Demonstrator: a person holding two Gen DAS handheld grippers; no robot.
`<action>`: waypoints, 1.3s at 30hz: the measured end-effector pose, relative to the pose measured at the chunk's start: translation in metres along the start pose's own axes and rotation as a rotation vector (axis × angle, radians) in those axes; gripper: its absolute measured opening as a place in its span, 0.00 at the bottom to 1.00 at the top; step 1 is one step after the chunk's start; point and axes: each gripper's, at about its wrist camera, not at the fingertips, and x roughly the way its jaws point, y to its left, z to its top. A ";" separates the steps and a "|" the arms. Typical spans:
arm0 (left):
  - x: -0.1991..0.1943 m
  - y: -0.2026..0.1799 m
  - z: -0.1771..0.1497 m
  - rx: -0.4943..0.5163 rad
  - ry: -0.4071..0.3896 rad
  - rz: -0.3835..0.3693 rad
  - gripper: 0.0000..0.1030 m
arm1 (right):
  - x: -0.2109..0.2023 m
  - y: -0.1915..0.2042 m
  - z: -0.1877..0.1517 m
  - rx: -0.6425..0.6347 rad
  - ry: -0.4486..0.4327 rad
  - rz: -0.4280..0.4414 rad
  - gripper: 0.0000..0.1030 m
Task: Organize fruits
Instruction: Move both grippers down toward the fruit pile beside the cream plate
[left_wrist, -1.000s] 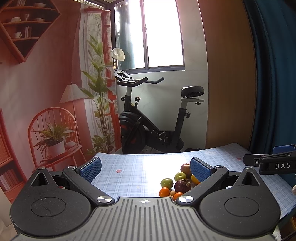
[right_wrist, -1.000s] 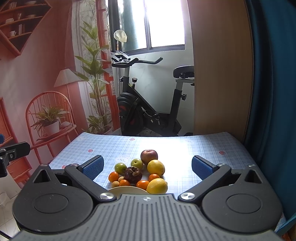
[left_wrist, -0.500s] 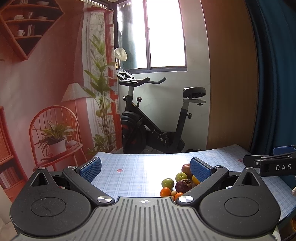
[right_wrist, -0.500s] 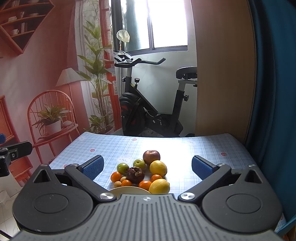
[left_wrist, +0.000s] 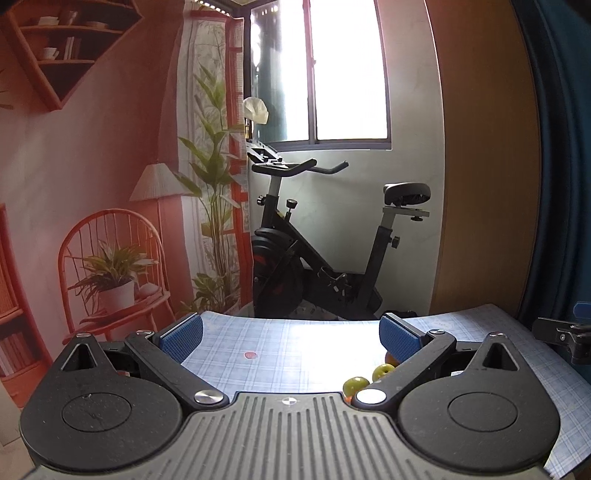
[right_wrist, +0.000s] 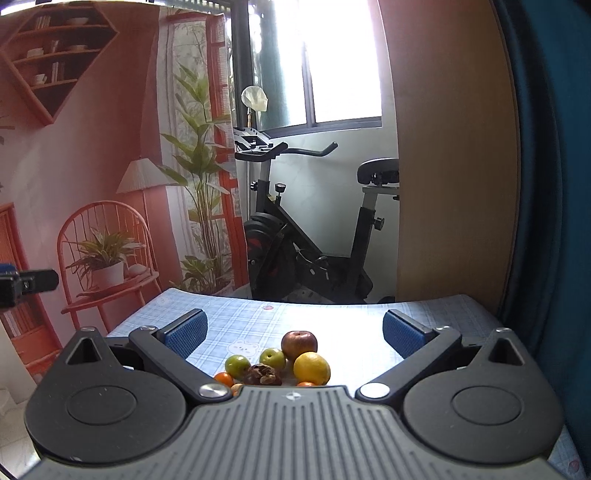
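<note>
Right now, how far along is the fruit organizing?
Nothing looks done: the red apple, lemon, two green fruits and a mangosteen sit clustered on the checked tablecloth. Nothing in hand: the right hand-held gripper and the left hand-held gripper are both open and empty. All sorting remains.

Fruit I can count from my right wrist view: one red apple (right_wrist: 299, 341); one yellow lemon (right_wrist: 311, 367); two green fruits (right_wrist: 272, 357), (right_wrist: 237, 364); one dark mangosteen (right_wrist: 262, 374); two orange fruits, partly hidden (right_wrist: 223, 379), (right_wrist: 306, 384); one small tan fruit, barely showing (right_wrist: 236, 386). Grippers: two, my left gripper (left_wrist: 290, 335) and my right gripper (right_wrist: 294, 332), each with both fingers spread wide.
</note>
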 end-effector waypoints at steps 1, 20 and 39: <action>0.007 0.001 -0.001 -0.007 0.003 0.000 0.99 | 0.008 -0.004 -0.002 0.009 0.013 0.008 1.00; 0.137 -0.002 -0.056 -0.081 0.256 -0.152 0.94 | 0.115 -0.043 -0.079 -0.039 0.222 -0.052 0.95; 0.192 -0.077 -0.087 0.055 0.387 -0.367 0.61 | 0.146 -0.056 -0.119 0.001 0.346 0.069 0.71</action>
